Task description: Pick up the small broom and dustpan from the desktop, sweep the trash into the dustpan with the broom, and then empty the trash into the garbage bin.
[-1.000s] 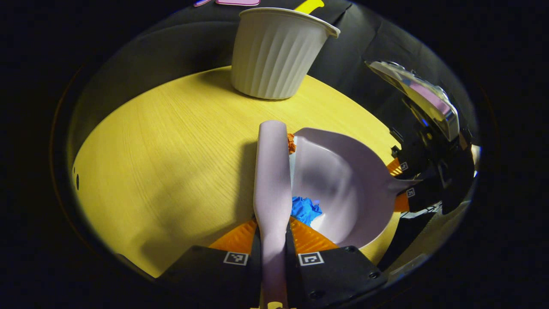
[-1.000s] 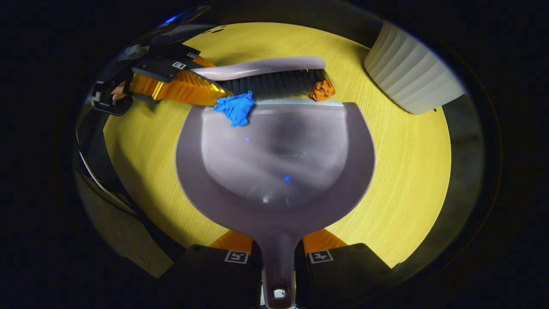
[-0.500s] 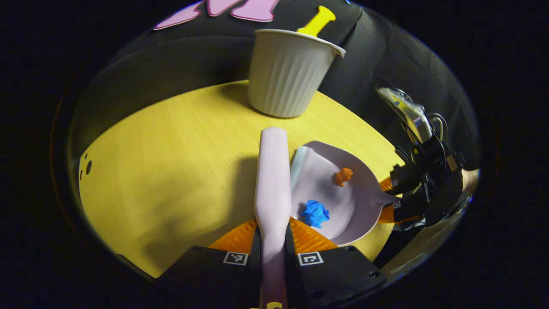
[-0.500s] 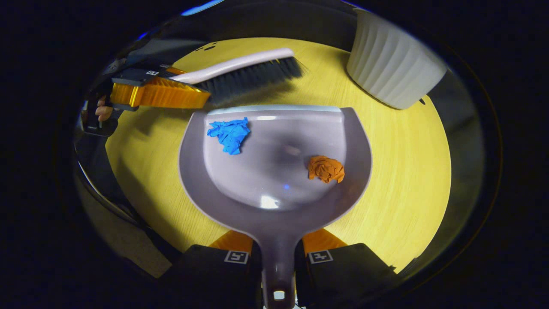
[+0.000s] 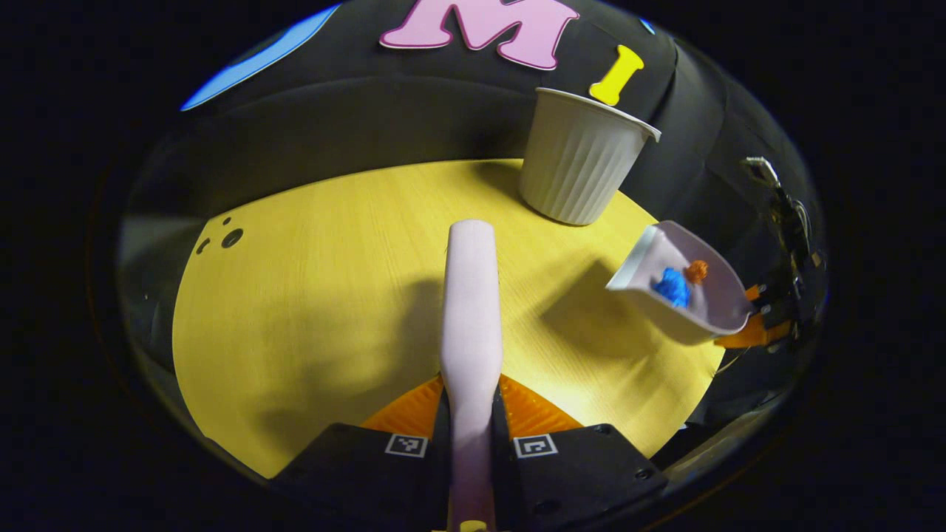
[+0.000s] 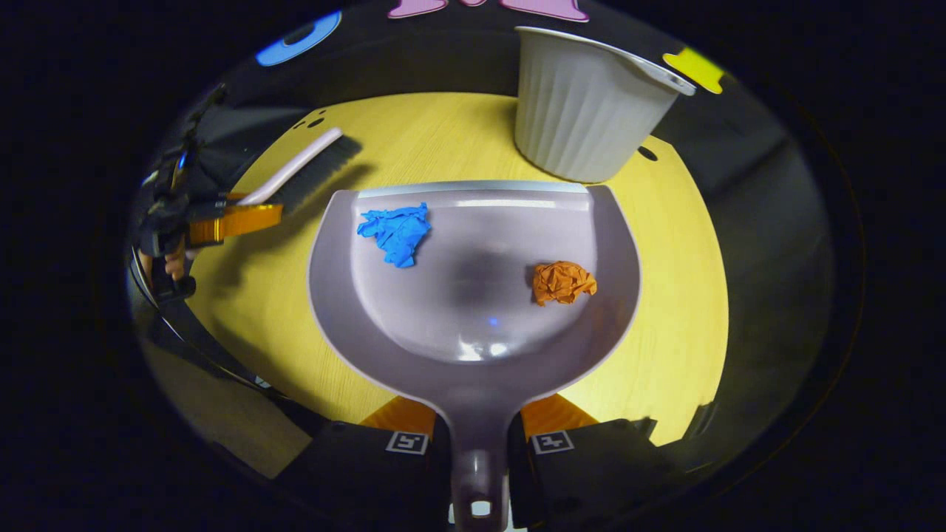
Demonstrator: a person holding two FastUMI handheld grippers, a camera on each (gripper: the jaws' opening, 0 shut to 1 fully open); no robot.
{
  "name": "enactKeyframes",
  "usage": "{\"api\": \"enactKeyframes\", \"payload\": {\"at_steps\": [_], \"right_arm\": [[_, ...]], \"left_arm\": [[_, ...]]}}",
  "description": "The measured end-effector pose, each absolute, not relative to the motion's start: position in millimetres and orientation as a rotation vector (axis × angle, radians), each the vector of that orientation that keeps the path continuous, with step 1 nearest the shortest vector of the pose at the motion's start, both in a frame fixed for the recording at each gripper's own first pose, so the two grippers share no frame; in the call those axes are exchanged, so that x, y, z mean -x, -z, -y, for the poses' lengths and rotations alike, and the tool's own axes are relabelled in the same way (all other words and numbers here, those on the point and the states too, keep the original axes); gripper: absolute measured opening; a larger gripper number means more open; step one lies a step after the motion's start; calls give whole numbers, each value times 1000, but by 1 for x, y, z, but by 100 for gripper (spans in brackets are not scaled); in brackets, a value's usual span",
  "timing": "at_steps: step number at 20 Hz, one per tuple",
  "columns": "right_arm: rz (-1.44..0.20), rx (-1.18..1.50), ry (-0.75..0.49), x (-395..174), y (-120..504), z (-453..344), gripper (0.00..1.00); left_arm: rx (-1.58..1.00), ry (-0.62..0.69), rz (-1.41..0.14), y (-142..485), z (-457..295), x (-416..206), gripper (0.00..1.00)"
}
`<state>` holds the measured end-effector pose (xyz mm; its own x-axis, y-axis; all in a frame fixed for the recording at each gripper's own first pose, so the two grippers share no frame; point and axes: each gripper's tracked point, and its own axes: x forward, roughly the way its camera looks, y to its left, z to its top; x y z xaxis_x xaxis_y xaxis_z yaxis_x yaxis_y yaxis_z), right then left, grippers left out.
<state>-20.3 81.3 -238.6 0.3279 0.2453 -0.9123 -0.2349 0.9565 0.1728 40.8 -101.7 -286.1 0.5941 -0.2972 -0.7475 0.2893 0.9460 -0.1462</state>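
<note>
Jaws: both fingers of the left gripper (image 5: 470, 442) press on the pale handle of the broom (image 5: 470, 310), at 6 o'clock in the left gripper view; both fingers of the right gripper (image 6: 479, 442) clamp the handle of the dustpan (image 6: 473, 369), at 6 o'clock in the right gripper view.
Broom: its back runs straight ahead from the left gripper toward 12 o'clock over the desktop (image 5: 310, 295); in the right gripper view it sits at 10 o'clock, bristles down.
Dustpan: tilted and held clear above the desktop at 3 o'clock in the left gripper view, casting a shadow below it.
Trash: a blue paper wad (image 6: 395, 230) lies near the pan's front lip at 11 o'clock and an orange paper wad (image 6: 563, 282) toward 2 o'clock, well apart, both inside the pan.
Open room: bare yellow wood spreads from 7 to 11 o'clock in the left gripper view; two small holes (image 5: 222, 236) sit near its far edge.
Garbage bin: white, ribbed, upright near the desktop's far edge, just beyond the pan's lip at 1 o'clock (image 6: 587, 103).
Writing: square coded markers on both grippers, not readable.
Room: black cloth wall behind the desktop.
</note>
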Motion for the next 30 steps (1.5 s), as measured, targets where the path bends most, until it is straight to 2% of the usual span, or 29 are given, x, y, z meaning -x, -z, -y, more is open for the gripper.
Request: {"api": "enactKeyframes", "payload": {"at_steps": [4,5,6,8,12,14,15,19,20,22,23,30], "right_arm": [[-1210,-108,-272,-5,188,-51,36],[-1208,-114,-259,-12,174,-39,36],[-1199,-109,-237,-21,161,-28,35],[-1183,-101,-197,-38,133,-3,36],[-1167,-82,-171,-66,94,34,35],[-1160,-68,-153,-84,82,51,36],[-1157,-56,-139,-93,78,60,36],[-1175,-16,-94,-135,62,89,36],[-1181,0,-88,-146,58,95,36],[-1191,36,-67,-166,52,107,36],[-1198,56,-55,-177,51,114,35],[-1314,279,-45,-223,49,125,34]], "left_arm": [[9,345,-885,291,103,-38,31],[12,346,-890,292,104,-37,28],[15,349,-894,294,105,-36,31],[26,360,-904,299,108,-31,28],[33,368,-902,304,110,-26,31],[33,371,-901,305,111,-25,28],[33,372,-900,305,112,-25,31],[23,371,-906,308,110,-22,31],[23,371,-904,309,109,-21,28],[30,368,-907,312,107,-18,31],[31,364,-908,314,105,-16,28],[56,332,-919,326,94,-9,31]]}}
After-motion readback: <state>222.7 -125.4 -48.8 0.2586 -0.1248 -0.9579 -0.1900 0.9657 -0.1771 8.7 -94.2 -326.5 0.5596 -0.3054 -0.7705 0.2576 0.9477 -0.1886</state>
